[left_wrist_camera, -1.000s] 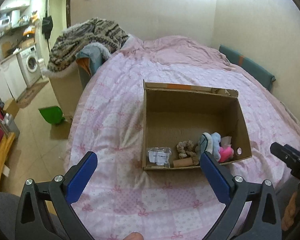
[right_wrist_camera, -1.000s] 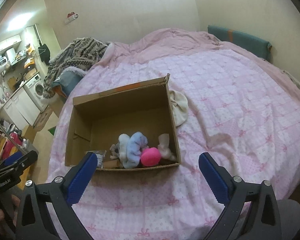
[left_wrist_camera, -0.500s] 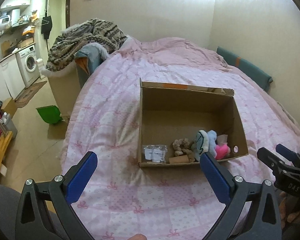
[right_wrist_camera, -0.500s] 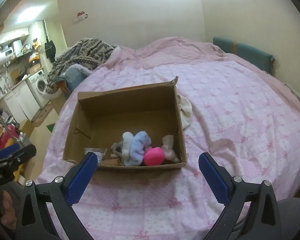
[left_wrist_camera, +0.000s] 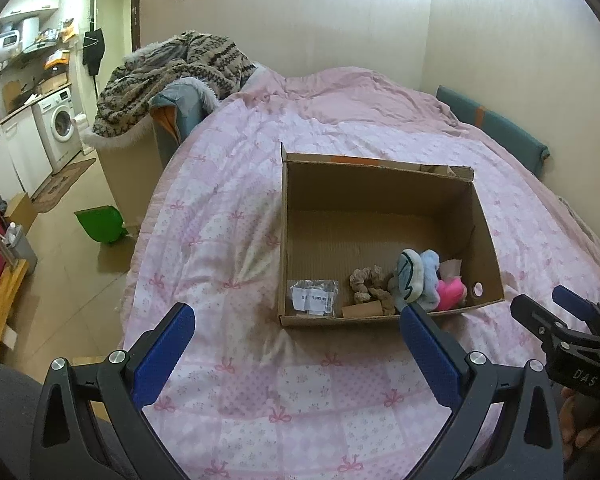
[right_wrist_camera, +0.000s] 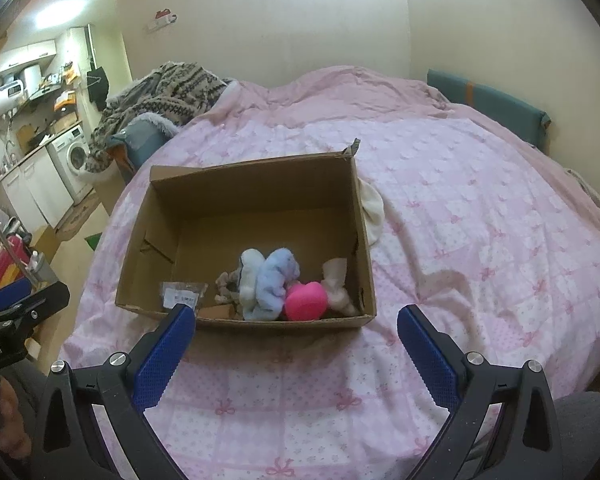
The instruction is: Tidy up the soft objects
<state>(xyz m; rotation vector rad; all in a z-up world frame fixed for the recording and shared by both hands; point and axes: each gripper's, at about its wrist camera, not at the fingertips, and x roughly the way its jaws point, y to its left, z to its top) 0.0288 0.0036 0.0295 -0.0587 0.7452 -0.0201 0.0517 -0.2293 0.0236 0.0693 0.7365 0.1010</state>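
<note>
An open cardboard box (left_wrist_camera: pixel 384 184) (right_wrist_camera: pixel 256 184) sits on the pink bed. Along its near wall lie a blue-and-white plush (left_wrist_camera: pixel 416 276) (right_wrist_camera: pixel 266 280), a pink ball (left_wrist_camera: pixel 452 290) (right_wrist_camera: pixel 305 295), a beige knotted cloth (right_wrist_camera: pixel 336 284), a brown scrunchie (left_wrist_camera: pixel 370 284) and a clear plastic packet (left_wrist_camera: pixel 314 296) (right_wrist_camera: pixel 182 294). A white cloth (right_wrist_camera: pixel 371 212) lies on the bed against the box's right side. My left gripper (left_wrist_camera: pixel 296 350) is open and empty, short of the box. My right gripper (right_wrist_camera: pixel 296 348) is open and empty too; it also shows in the left wrist view (left_wrist_camera: pixel 556 320).
The pink quilt (left_wrist_camera: pixel 228 232) covers the bed. A patterned blanket (left_wrist_camera: pixel 172 76) is piled at the far left. A green dustpan (left_wrist_camera: pixel 100 222) lies on the floor beside the bed. A teal cushion (right_wrist_camera: pixel 488 100) leans on the right wall. A washing machine (left_wrist_camera: pixel 58 128) stands far left.
Both grippers have pulled back and risen, so the box looks smaller and farther. Both stay open and empty. The box's contents have not moved.
</note>
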